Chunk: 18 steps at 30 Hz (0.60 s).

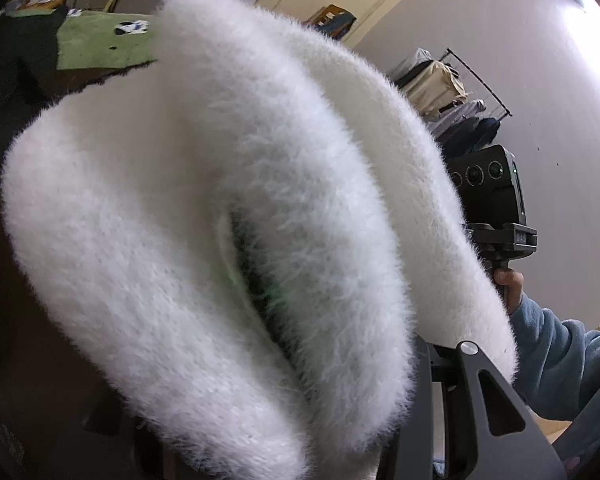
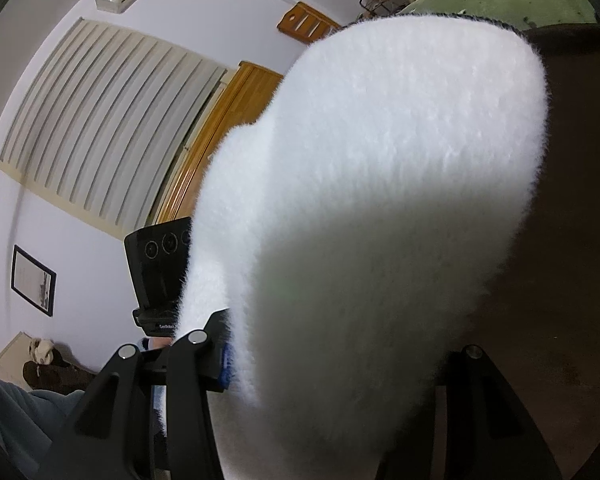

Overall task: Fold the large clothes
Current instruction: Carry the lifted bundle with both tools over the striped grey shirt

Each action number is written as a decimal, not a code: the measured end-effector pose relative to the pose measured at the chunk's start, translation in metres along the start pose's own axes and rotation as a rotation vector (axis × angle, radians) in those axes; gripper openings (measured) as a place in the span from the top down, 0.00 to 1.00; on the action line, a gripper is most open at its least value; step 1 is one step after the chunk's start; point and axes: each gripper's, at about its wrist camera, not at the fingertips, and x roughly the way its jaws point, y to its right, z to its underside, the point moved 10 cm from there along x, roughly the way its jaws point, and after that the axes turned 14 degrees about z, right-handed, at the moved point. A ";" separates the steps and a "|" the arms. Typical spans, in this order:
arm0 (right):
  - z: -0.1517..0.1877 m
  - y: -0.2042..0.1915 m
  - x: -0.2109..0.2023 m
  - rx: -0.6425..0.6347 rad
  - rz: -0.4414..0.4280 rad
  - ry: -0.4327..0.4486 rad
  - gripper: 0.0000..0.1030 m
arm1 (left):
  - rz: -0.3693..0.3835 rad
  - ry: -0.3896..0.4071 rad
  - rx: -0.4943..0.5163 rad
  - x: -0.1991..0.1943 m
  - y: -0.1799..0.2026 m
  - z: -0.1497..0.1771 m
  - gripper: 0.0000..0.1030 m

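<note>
A fluffy white garment [image 1: 228, 220] fills the left wrist view, draped in thick folds over my left gripper [image 1: 300, 420], whose fingertips are hidden under the fabric. Only its right finger [image 1: 496, 408] shows. In the right wrist view the same white garment [image 2: 372, 220] hangs over my right gripper [image 2: 332, 392], hiding its tips. Both grippers appear shut on the garment, held up in the air. The right gripper's body [image 1: 488, 188] shows beyond the fabric in the left wrist view; the left gripper's body [image 2: 160, 268] shows in the right wrist view.
A dark brown surface [image 2: 560, 240] lies below, with a green blanket [image 1: 100, 44] beyond it. A clothes rack [image 1: 452, 92] stands by the white wall. A wooden door [image 2: 228, 120] and a slatted frame [image 2: 100, 120] are at the left. The person's blue sleeve [image 1: 560, 360] is at the right.
</note>
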 end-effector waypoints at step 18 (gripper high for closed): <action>0.010 -0.129 0.125 -0.148 -0.109 -0.179 0.54 | -0.141 0.169 -0.123 -0.150 -0.028 0.050 0.59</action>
